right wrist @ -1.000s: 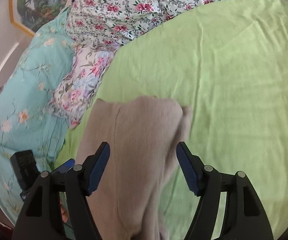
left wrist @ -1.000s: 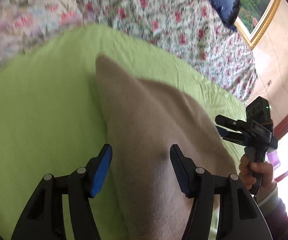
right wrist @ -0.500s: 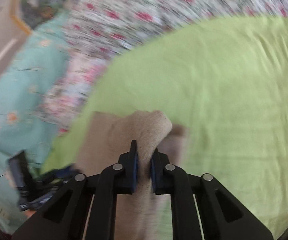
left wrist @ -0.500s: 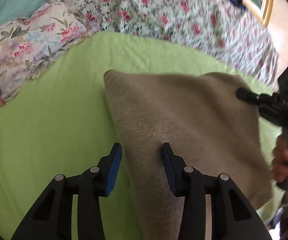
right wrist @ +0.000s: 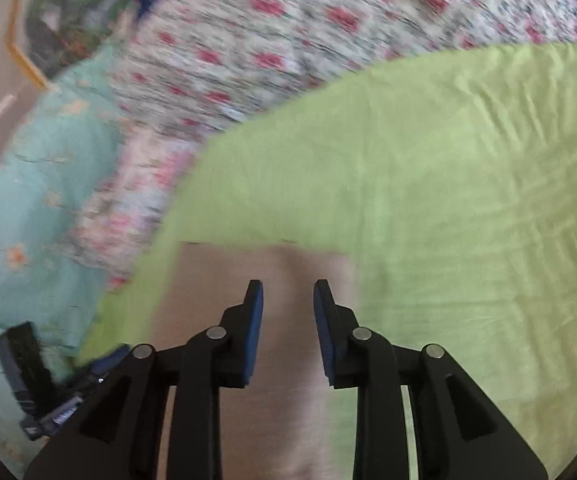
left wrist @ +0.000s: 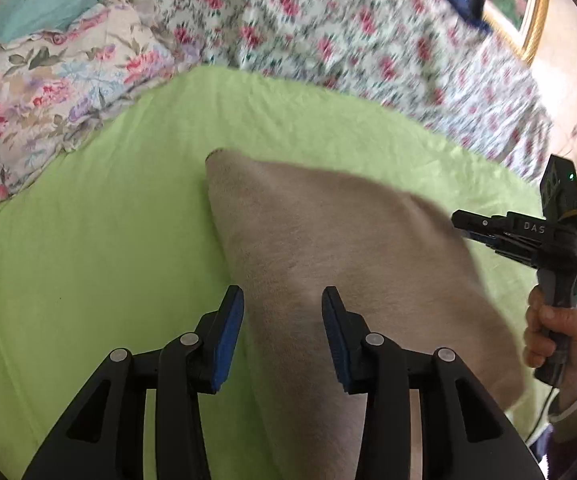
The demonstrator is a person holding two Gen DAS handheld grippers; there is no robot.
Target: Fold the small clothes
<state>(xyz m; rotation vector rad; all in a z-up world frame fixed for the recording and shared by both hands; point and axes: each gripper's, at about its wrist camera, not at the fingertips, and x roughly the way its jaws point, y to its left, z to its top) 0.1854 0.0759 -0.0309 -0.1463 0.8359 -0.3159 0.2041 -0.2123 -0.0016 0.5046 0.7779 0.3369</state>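
Lime-green sheet fills most of both my views, wrinkled and spread over the bed, with the rose-print quilt bunched along its far edge and a floral pillow just beside that in the left wrist view. On the sheet lies the beige knit garment, flat and wedge-shaped from my left camera, one corner pointing toward the quilt. From the right wrist camera it shows as a blurred rectangle with a straight far edge, running under my fingers toward the lens.

My left gripper sits over the near part of the garment, jaws apart with cloth visible between the blue pads, nothing pinched. My right gripper also has its jaws spread, a clear gap between the pads, over the garment's near edge; whether the pads touch the fabric I cannot tell. In the left view the right gripper hangs beside the garment's right edge, held in the person's hand.
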